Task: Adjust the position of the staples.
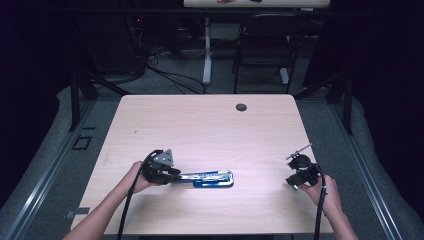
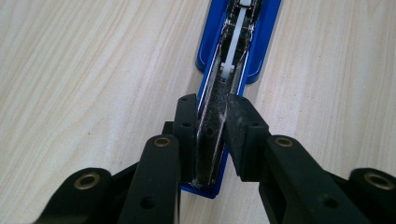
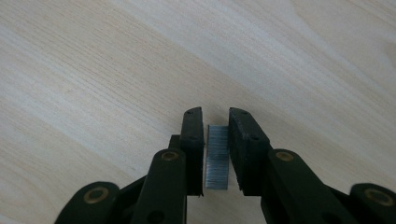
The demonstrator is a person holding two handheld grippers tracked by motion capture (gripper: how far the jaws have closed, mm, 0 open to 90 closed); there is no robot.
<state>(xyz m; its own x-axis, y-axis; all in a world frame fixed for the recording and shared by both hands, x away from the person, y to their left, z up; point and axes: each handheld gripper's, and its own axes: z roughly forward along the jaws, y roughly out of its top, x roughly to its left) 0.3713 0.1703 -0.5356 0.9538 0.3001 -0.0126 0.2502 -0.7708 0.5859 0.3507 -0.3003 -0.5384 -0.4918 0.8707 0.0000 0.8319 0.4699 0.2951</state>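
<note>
Holding the open blue metal stapler flat on the pale wooden table, our left gripper pinches its near end. Our right gripper squeezes a grey strip of staples, far right of the stapler's long tray.

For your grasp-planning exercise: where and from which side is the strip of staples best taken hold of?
Grip the strip of staples across its two long flat sides, coming from above along its length. It lies flat on the table; the right tongs already straddle it that way.
</note>
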